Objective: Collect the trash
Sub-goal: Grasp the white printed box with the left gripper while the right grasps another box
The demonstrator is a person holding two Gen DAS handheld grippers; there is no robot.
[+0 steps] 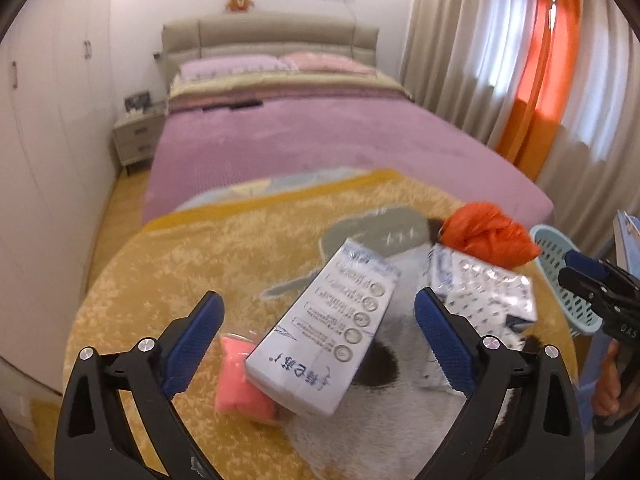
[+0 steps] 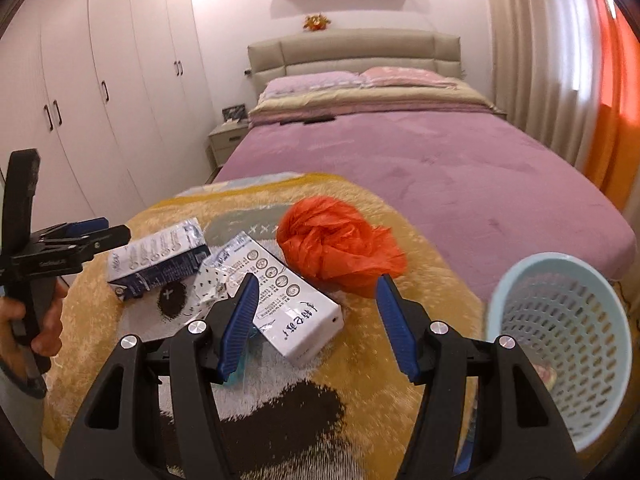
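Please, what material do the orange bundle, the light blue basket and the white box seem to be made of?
Orange bundle: probably thin plastic film, crinkled and slightly translucent. Light blue basket: moulded plastic, with a regular perforated wall. White box: likely printed cardboard, with sharp edges; its glossy glare suggests a coating or film.

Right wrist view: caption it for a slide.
Open right gripper hovers over a white carton and orange bag beside the blue basket.
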